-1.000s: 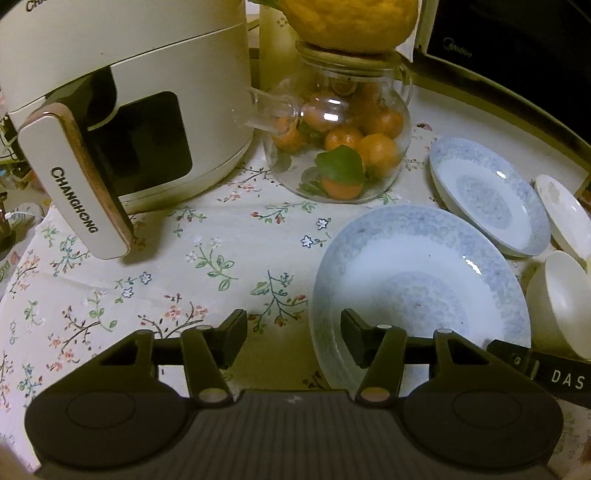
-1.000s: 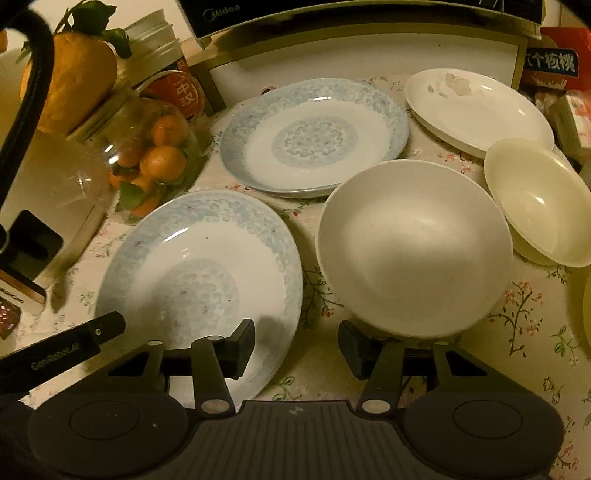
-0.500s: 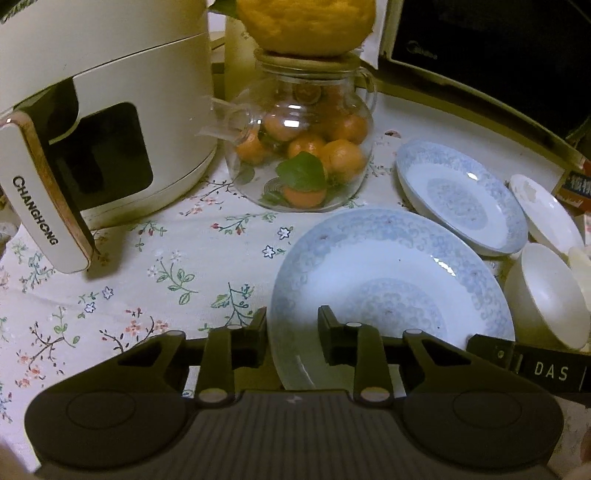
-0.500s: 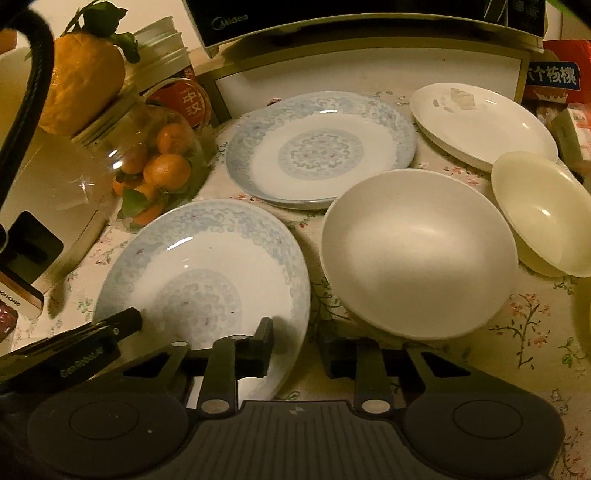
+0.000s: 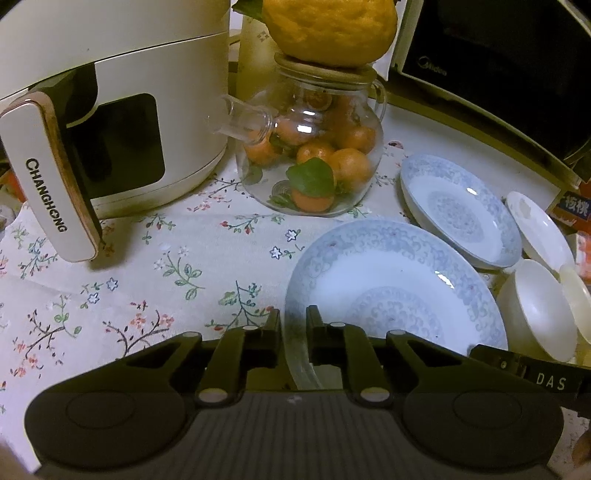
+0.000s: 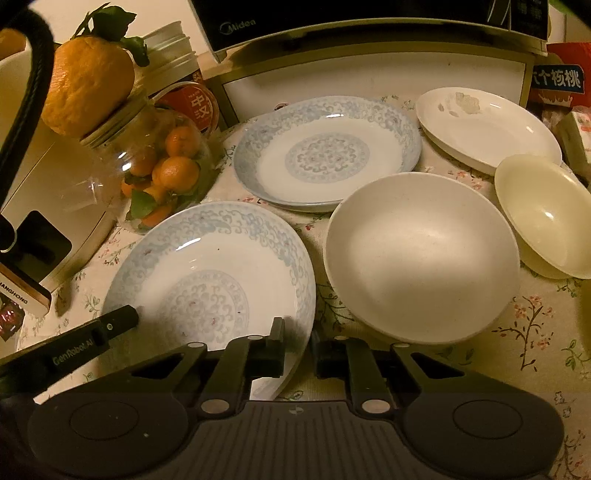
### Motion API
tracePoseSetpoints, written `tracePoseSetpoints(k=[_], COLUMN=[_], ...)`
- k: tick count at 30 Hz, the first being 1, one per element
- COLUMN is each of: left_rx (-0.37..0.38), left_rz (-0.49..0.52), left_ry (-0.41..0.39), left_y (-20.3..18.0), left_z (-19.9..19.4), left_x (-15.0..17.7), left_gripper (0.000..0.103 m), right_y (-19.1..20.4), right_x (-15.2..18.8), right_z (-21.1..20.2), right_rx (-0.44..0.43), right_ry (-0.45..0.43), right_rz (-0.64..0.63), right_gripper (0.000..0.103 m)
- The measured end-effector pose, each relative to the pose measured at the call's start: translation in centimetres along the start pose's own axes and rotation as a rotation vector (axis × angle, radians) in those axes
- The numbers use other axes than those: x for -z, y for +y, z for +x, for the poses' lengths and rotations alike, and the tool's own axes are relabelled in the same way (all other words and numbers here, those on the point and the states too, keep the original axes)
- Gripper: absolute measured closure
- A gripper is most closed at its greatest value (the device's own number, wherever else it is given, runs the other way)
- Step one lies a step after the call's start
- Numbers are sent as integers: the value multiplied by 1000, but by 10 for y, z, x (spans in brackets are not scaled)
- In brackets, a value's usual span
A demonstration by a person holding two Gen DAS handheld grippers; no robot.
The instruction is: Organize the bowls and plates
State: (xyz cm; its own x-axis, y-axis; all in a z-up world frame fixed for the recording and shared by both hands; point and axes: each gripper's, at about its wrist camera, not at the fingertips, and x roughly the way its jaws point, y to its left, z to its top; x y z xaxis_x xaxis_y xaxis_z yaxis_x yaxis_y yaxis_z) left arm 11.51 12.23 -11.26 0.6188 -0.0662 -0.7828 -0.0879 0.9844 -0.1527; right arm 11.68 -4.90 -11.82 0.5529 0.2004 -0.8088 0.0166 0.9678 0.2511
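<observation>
The near blue-patterned plate lies on the floral cloth. My left gripper has its jaws closing on the plate's left rim, and the rim fills the narrow gap. My right gripper is closing the same way on the plate's right rim. Behind lies a second blue-patterned plate. Right of the near plate stands a white bowl, with a white plate and a cream bowl beyond it.
A cream air fryer stands at the left with its handle jutting out. Beside it is a glass teapot of mandarins with a large citrus fruit on top. A microwave on a shelf closes off the back.
Both grippers went from wide open to nearly closed, each pinching a rim of the near plate. The left wrist view shifted a little towards the plate.
</observation>
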Motion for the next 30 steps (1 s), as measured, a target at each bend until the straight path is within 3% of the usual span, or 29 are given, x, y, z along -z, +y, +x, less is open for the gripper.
tracePoseSetpoints(k=[12,22,30], left_rx=[4,7,1], left_rz=[38,18,15], left_ry=[-7,-48,-22], left_y=[5,29,36], left_z=[-45,-103,-113], left_x=[21,55,82], left_gripper=[95,95,95], right_y=[2,27,35], right_x=[10,51,84], right_z=[-29,-78,-88], right_rx=[-29,-63,-57], right_ry=[11,-49,-42], right_rz=[-59,-183,-224], right_gripper=[93,92,92])
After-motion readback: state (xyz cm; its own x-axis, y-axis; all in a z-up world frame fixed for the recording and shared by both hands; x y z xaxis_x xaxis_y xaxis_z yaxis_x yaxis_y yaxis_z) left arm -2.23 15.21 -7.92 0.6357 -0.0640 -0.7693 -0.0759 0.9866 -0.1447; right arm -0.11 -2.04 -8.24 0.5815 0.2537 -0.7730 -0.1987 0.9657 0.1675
